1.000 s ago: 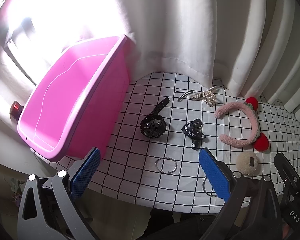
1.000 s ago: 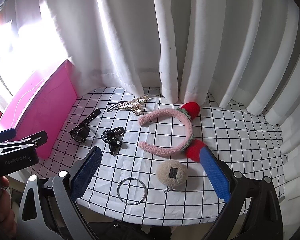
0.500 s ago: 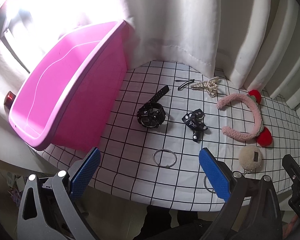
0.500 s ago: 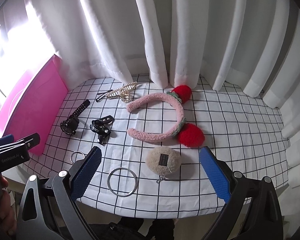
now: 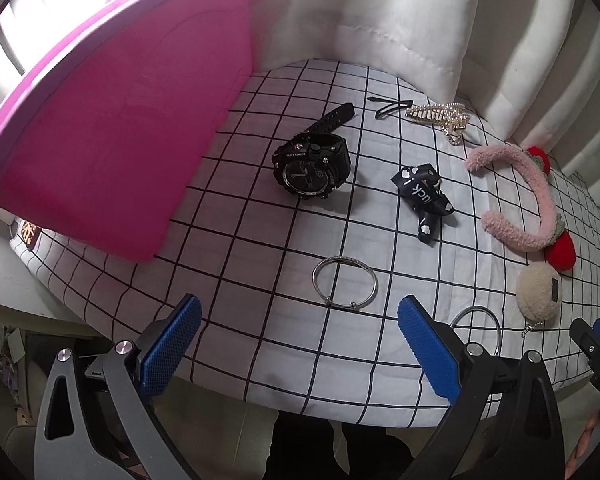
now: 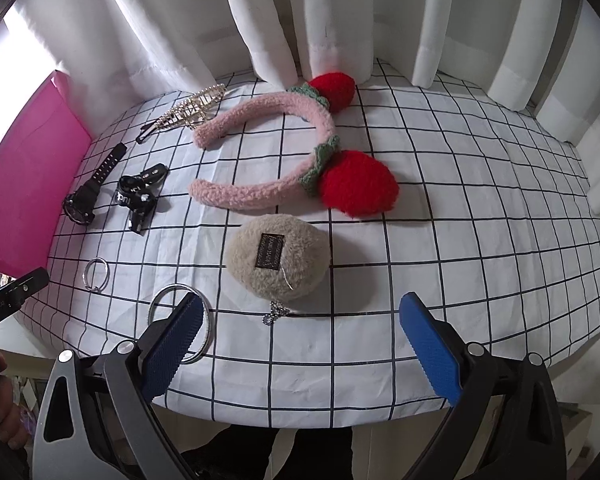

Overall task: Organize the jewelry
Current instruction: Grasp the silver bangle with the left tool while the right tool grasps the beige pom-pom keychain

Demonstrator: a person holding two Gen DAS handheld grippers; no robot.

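The left gripper (image 5: 298, 338) hangs over the near edge of the desk (image 5: 260, 256) with its jaws spread wide and nothing between them. Just ahead of it, between the lines of its two fingers, lies a thin silver bangle (image 5: 345, 283) flat on the checked cloth. Further ahead sits a black watch (image 5: 312, 164), its strap running away from the gripper, and to the right of that a black ribbon clip (image 5: 422, 200). Beyond the watch lie a black hairpin (image 5: 388, 107) and a pearly claw clip (image 5: 440, 117), close together near the curtain (image 5: 380, 12). To the left of the gripper a pink bin (image 5: 108, 120) stands on the desk, its side wall facing the watch. Partly behind the left gripper's right finger (image 5: 428, 354) is a second, larger bangle (image 5: 476, 322). The right gripper (image 6: 298, 340) is likewise released, jaws wide apart and holding nothing, at the desk's near edge. Directly ahead of it, between its fingers, rests a beige plush pouch (image 6: 278, 262) with a dark label and a small chain at its near end. The larger bangle lies partly under this gripper's left finger (image 6: 172, 342), while the smaller bangle lies further left. Beyond the pouch is a pink headband (image 6: 284, 152) with two red strawberries, just apart from the pouch. The watch, ribbon clip, hairpin and claw clip lie ahead to the left, with the bin at the far left. The tip of the left gripper shows at the left edge of the right wrist view.
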